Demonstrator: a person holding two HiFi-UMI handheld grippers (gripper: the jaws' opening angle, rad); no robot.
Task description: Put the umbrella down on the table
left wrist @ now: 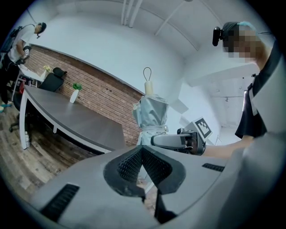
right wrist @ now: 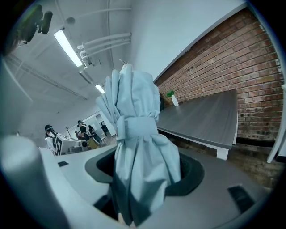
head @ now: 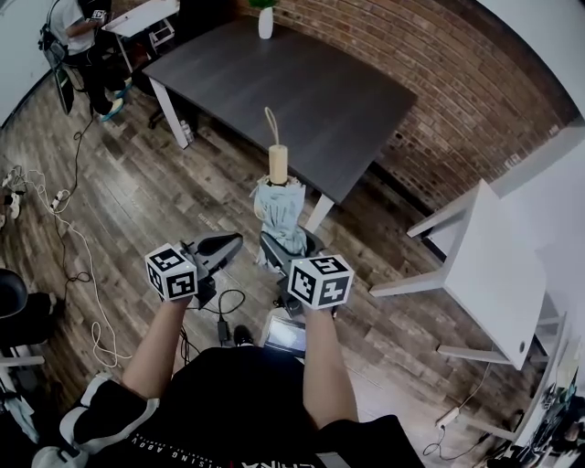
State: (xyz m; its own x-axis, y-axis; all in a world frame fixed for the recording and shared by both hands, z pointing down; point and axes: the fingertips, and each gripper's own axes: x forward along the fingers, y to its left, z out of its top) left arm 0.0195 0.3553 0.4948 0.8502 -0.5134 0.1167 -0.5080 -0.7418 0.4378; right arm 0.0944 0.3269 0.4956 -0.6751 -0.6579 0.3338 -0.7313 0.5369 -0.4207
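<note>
A folded light-blue umbrella (head: 280,208) stands upright in my right gripper (head: 280,245), its wooden handle (head: 278,164) with a cord loop pointing up. The right gripper is shut on the umbrella's fabric body (right wrist: 138,156), which fills the space between its jaws. My left gripper (head: 224,245) is beside it on the left, shut with nothing in it, its ribbed pads (left wrist: 154,166) meeting at the tip. From the left gripper view the umbrella (left wrist: 152,114) and the right gripper (left wrist: 178,141) show just ahead. The dark grey table (head: 302,91) lies ahead, beyond the umbrella.
A white vase with a green plant (head: 265,20) stands at the table's far end. A white table (head: 494,265) is at the right, by the brick wall (head: 439,110). A person (head: 78,37) sits at the back left. Cables (head: 73,238) trail over the wooden floor.
</note>
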